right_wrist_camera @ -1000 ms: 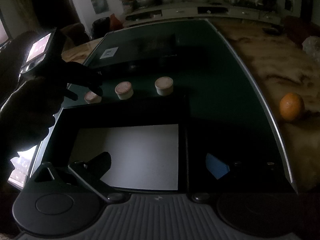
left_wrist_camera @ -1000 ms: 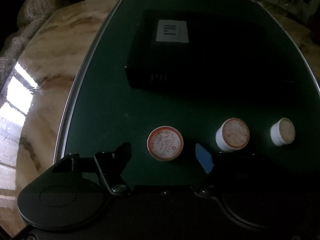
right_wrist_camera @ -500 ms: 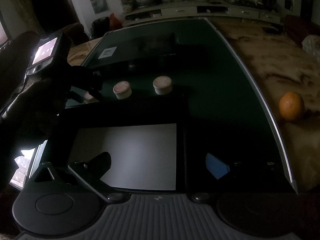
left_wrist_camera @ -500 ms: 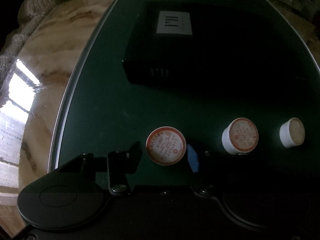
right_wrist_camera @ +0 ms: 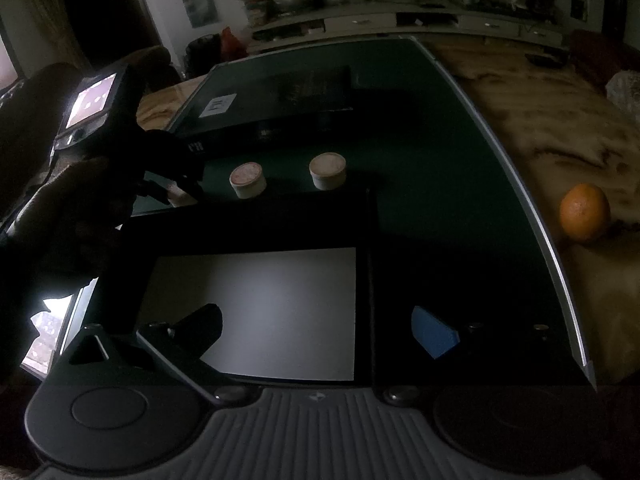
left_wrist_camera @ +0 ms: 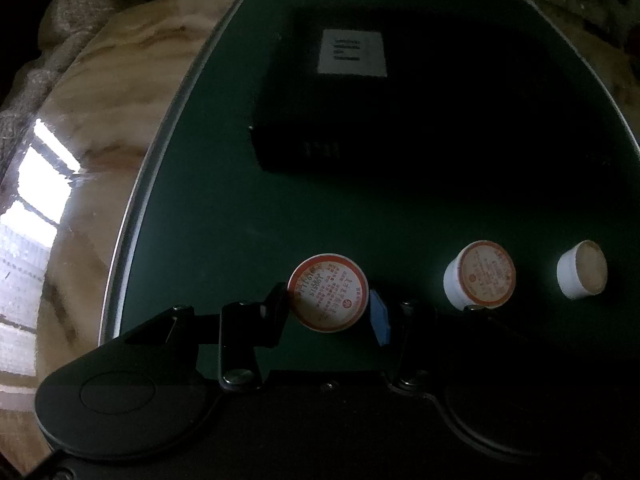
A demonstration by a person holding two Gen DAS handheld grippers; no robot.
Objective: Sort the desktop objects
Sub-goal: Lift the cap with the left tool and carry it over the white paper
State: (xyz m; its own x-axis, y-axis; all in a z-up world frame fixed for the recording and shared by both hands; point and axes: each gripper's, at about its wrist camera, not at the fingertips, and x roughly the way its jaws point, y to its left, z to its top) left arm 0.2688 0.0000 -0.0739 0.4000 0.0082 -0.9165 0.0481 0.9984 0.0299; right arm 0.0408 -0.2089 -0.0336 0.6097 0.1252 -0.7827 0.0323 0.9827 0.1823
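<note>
The left gripper [left_wrist_camera: 330, 306] is seen low over the green mat [left_wrist_camera: 224, 216], its jaws drawn in against the sides of the nearest small tub [left_wrist_camera: 328, 298], which is clasped between the black finger at 9 o'clock and the blue pad [left_wrist_camera: 379, 316] at 3 o'clock. The tub is sealed with a red-ringed printed lid, so nothing of its contents is shown. Off at 3 o'clock along the mat, a second sealed tub [left_wrist_camera: 480, 274] is set, and beyond it a third tub [left_wrist_camera: 582, 270] with a plain pale top. At 12 o'clock a black box [left_wrist_camera: 400, 120] with a white label [left_wrist_camera: 352, 53] is laid flat.

From the right wrist view, the right gripper [right_wrist_camera: 320, 330] is held with jaws spread wide, nothing between them, above a dark tray [right_wrist_camera: 256, 228] whose compartment is lined with a white sheet [right_wrist_camera: 276, 312]; apparently nothing else is in it, though the gloom hides the corners. At 2 o'clock, an orange [right_wrist_camera: 584, 212] is parked on the marbled tabletop [right_wrist_camera: 540, 120], off the mat
</note>
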